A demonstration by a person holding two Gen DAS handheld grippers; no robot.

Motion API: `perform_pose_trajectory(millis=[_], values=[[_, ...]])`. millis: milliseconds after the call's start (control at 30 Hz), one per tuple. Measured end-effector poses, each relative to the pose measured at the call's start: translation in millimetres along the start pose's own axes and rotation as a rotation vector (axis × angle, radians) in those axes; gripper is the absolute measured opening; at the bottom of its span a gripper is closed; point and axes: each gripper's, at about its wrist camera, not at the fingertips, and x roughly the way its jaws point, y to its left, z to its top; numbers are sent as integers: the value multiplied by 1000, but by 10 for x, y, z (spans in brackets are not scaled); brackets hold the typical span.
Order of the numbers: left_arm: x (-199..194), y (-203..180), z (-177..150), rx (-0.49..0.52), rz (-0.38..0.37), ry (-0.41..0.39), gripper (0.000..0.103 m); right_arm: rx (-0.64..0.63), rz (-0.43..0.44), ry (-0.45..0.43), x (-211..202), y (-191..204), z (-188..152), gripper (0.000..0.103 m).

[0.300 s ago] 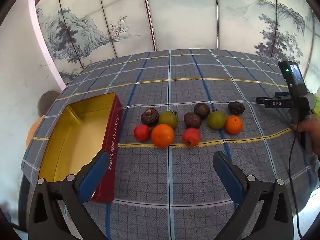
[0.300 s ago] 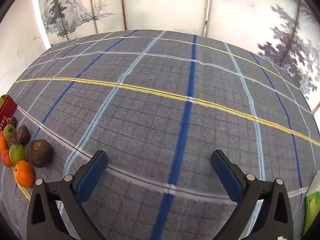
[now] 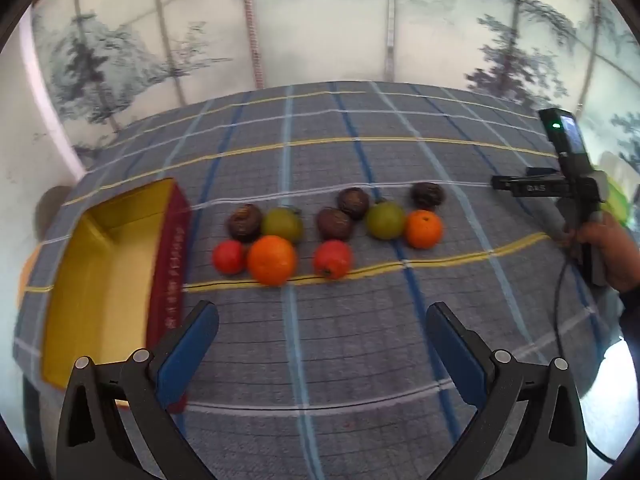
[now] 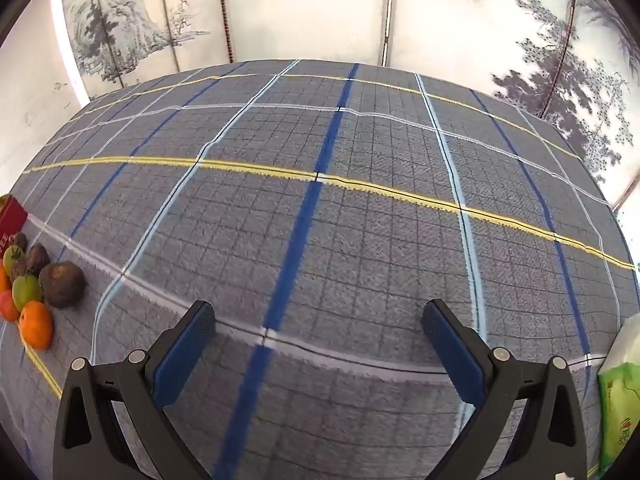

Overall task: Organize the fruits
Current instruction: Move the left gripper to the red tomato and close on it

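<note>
Several fruits lie in a cluster on the plaid cloth: a large orange (image 3: 272,260), a small orange (image 3: 424,229), two red fruits (image 3: 229,256) (image 3: 333,258), two green ones (image 3: 282,225) (image 3: 385,220) and several dark brown ones (image 3: 245,222). A red tin (image 3: 168,264) with a yellow inside stands open and empty to their left. My left gripper (image 3: 322,334) is open and empty, above the cloth in front of the fruits. My right gripper (image 4: 318,334) is open and empty over bare cloth; the fruits (image 4: 62,284) show at its far left.
The right hand-held gripper body (image 3: 576,184) shows at the right of the left wrist view. A green packet (image 4: 620,404) lies at the table's right edge. A painted folding screen (image 3: 320,20) stands behind the table.
The left gripper has shifted right and closer, so the fruits and tin sit more to the left. The right gripper view has swung slightly.
</note>
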Motion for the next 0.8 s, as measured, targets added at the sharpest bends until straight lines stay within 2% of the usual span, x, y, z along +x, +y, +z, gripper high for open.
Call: perform_pose_trajectory(millis=[167,400,567,667,800], values=[[171,-61,87,24,-102,21,100,-11,-19,18,24,22,-7,103],[459,-48,257,42,-114,84,69,-11,-15,14,17,23,-32,103],[706,-42,375,60,-96,124,68,-11,-14,16,16,21,-30,103],[849,41,384,70,-128,157,67,-11,-15,16,16,22,-29,103],[958,-8,387,127,-132,178,66,-11,-13,19,16,21,-29,103]])
